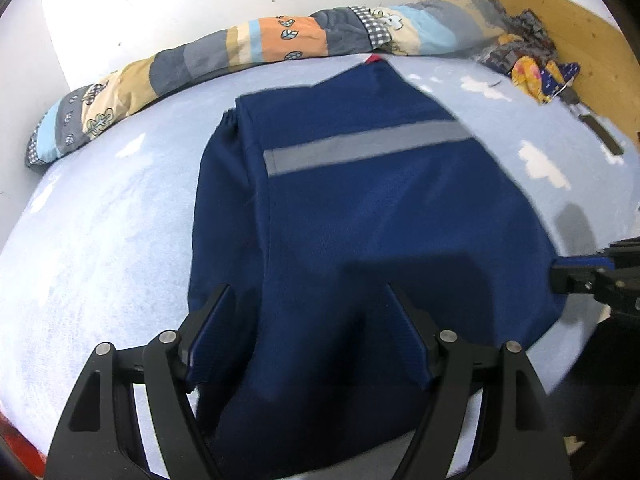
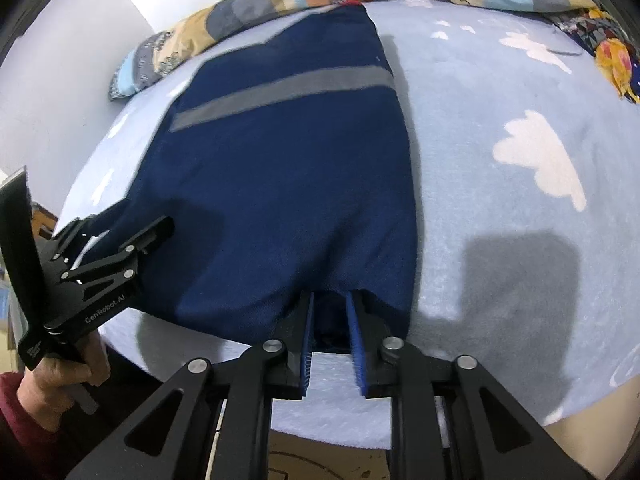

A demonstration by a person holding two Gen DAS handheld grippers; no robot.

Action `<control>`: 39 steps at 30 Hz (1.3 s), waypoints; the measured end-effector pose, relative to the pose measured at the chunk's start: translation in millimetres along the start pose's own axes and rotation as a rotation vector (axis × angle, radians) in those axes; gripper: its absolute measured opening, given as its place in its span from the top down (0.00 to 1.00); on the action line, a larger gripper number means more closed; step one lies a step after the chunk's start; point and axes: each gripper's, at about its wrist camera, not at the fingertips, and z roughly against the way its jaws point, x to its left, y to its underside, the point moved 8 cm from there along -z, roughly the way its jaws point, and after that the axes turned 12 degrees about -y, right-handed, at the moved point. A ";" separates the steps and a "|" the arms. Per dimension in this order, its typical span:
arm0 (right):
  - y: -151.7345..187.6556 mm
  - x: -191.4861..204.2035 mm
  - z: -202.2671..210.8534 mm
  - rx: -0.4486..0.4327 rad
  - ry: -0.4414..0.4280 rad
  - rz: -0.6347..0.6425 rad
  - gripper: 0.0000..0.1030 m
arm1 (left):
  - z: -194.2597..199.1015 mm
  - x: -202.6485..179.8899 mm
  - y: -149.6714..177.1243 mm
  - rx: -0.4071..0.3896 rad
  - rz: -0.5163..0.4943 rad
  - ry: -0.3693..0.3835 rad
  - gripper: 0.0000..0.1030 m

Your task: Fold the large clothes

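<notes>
Right gripper [image 2: 331, 300] grasps the near hem of the blue garment [image 2: 288, 168]; left gripper [image 1: 308, 300] released, straddling it. Advise gripping both corners evenly before folding farward.

The left gripper [image 1: 308, 320] hangs with its jaws wide apart over the near end of a navy garment [image 1: 360, 220] with a grey reflective stripe [image 1: 368, 146], spread on a light-blue cloud-print bedsheet [image 1: 100, 240]. The right gripper [image 1: 560, 278] pinches the garment's right edge. A patchwork quilt [image 1: 240, 52] lies along the wall.
</notes>
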 end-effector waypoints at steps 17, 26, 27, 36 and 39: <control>-222.2 -30.0 -22.1 -0.178 0.011 0.007 0.78 | -143.5 0.8 -118.1 0.251 0.181 0.038 0.19; -215.7 -41.9 -39.4 -0.110 0.000 -0.033 0.75 | -117.1 25.6 -133.5 0.148 0.234 0.015 0.12; -210.2 -34.0 -31.6 -0.121 -0.008 -0.009 0.75 | -105.9 31.3 -132.1 0.123 0.240 0.016 0.12; -109.2 37.7 17.1 -0.190 -0.051 0.117 0.68 | -22.4 53.4 -47.3 0.052 0.256 0.033 0.12; -74.6 35.9 21.7 -0.176 -0.048 0.116 0.69 | -10.7 35.5 -18.1 0.053 0.256 0.040 0.12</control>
